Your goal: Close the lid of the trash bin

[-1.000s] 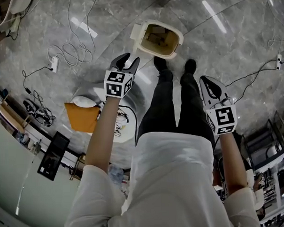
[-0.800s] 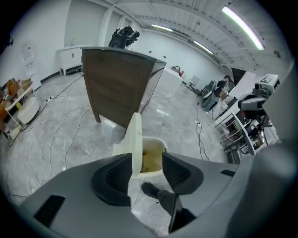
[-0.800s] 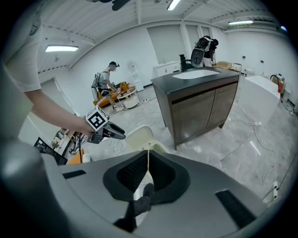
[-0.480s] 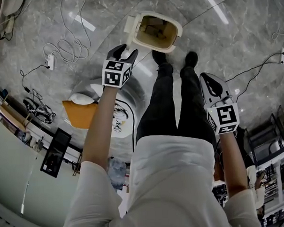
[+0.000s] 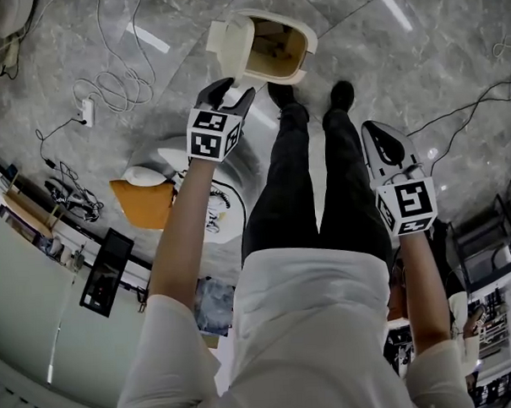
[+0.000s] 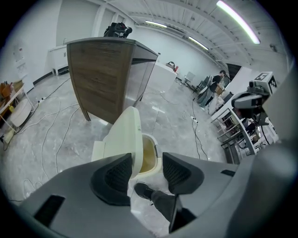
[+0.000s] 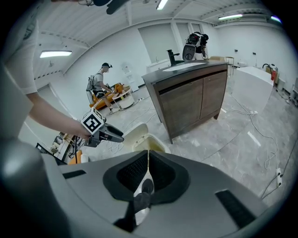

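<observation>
Currently, nearest the camera in the head view, the person holds both tools out over the floor. The left gripper [image 5: 225,94], at upper centre-left, has just been opening its jaws, which stand wide with nothing between them. The right gripper [image 5: 372,135], right of centre, has its jaws pressed together and empty.

Farther off, at the top of the frame just past the person's shoes [image 5: 282,95], the trash bin [image 5: 303,45] stands on the marble floor. Its lid [image 5: 229,41] is raised upright at its left side, apart from both tools.

Likely risks: a push low on the lid or against the bin's wall could slide or tip the probably light bin on the smooth floor. A spread jaw could also snag the lid's edge.

The bin's inside looks tan, and its contents cannot be made out.
</observation>
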### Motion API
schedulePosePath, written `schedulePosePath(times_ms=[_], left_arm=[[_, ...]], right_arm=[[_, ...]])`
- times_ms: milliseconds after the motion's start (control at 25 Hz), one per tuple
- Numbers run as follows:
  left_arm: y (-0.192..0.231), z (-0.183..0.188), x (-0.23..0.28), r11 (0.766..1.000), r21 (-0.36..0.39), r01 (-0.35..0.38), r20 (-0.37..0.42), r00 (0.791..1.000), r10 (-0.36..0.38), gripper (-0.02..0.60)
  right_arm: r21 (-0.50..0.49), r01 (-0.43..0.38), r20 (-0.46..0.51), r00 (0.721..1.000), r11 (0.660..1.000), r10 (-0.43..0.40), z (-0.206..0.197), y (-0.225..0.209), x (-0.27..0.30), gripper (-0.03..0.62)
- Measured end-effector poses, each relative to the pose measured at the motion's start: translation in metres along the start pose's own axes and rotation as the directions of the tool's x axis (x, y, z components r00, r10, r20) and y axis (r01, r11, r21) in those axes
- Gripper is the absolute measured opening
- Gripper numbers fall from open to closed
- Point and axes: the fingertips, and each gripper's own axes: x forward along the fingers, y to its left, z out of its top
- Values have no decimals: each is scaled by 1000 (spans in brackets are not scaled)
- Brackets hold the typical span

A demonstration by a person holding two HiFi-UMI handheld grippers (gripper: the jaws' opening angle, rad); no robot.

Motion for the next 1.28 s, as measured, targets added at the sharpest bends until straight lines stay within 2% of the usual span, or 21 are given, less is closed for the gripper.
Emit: schedulePosePath(times_ms=[640,1280], left_arm=[[-54,-21,65,999,43,25,-32,999,-23,219],[-73,-56,143,994,87,61,-192,981,-44,219]], right_arm=[[21,-18,-13,1000,1000,18,-52,-32,2,32],[108,-16,-13,1000,994,17,-81,-74,25,32]])
